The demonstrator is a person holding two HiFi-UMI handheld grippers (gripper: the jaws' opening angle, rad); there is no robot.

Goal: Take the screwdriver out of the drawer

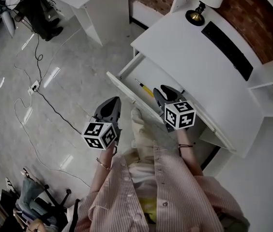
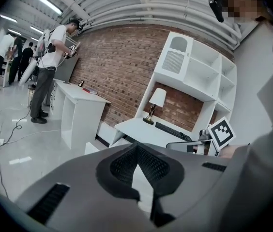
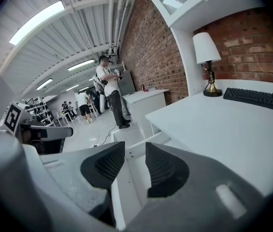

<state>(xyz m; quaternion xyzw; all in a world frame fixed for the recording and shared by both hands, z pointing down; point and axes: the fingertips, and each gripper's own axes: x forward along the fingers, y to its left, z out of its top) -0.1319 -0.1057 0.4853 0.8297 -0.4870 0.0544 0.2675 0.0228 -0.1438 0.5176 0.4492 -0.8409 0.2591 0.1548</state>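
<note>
The screwdriver [image 1: 145, 88], with a yellow handle and a thin shaft, lies in the pulled-out white drawer [image 1: 127, 92] of the desk. In the head view my right gripper [image 1: 163, 90] hovers over the drawer just right of the screwdriver. Its jaws stand open with nothing between them, and the right gripper view [image 3: 135, 146] shows only the drawer's white inside through the gap. The screwdriver is hidden there. My left gripper [image 1: 113, 102] hangs over the floor in front of the drawer's front panel. In its own view, the left gripper [image 2: 136, 147] is shut and empty.
On the white desk top [image 1: 185, 57] stand a lamp [image 1: 199, 13] and a black keyboard [image 1: 226, 50]. A second white desk [image 1: 98, 4] stands to the far left. Cables [image 1: 39, 88] trail across the grey floor. People stand further back [image 2: 49, 76].
</note>
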